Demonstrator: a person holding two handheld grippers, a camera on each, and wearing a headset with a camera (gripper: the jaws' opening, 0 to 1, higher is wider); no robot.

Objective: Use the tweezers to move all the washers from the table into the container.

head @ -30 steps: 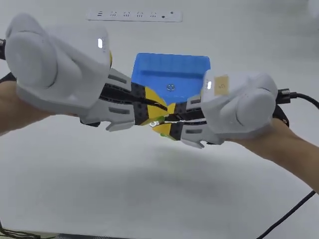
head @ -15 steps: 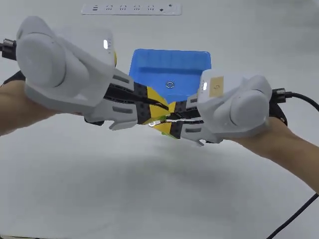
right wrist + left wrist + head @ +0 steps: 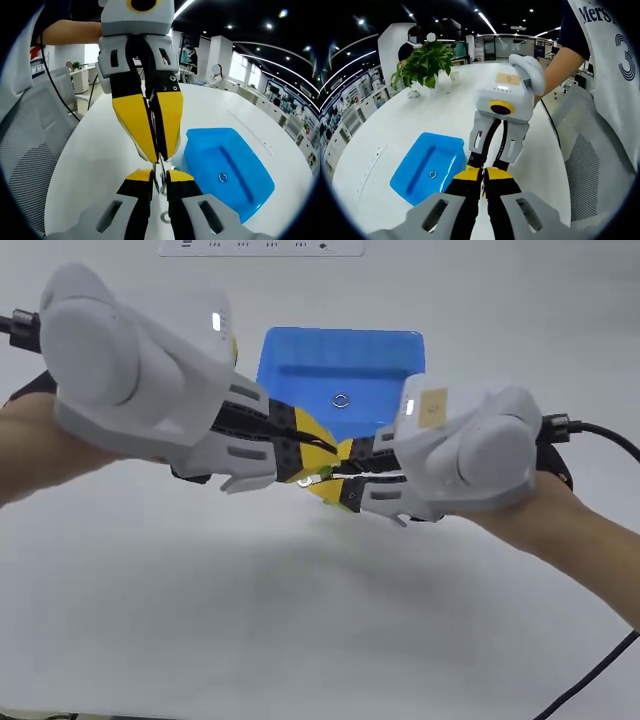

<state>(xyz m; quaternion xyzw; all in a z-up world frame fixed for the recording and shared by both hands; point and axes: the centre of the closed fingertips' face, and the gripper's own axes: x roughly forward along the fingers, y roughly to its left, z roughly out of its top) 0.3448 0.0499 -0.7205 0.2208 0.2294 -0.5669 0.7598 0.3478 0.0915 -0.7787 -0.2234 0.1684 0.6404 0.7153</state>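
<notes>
Broad and white, the bench (image 3: 300, 620) runs through an open hall with ceiling spotlights. A power strip (image 3: 260, 247) lies at its far edge, and a potted plant (image 3: 422, 60) stands further off.

Toward the far side of the bench sits the blue container (image 3: 300, 365). One washer (image 3: 341, 400) lies flat on its floor, near the middle.

The left gripper (image 3: 483, 176) comes in from the left and the right gripper (image 3: 160, 178) from the right. They meet tip to tip above the bench, just on the near side of the container, and the tweezers (image 3: 160, 186) run between the two sets of tongs.

The left gripper's yellow-tipped tongs are pressed together on the tweezers, with a thin seam between them in the right gripper view. The right gripper's tongs stand close on either side of the thin metal prongs. They appear to pinch them too, though the contact is too small to read for certain.

A second washer (image 3: 165, 217) lies on the bench itself, outside the container, just below the right gripper's tongs in the right gripper view. A black cable (image 3: 610, 437) trails from the right gripper off to the right. A mesh chair (image 3: 30, 155) stands beside the bench, and a person (image 3: 605, 75) in a white printed shirt holds the grippers.
</notes>
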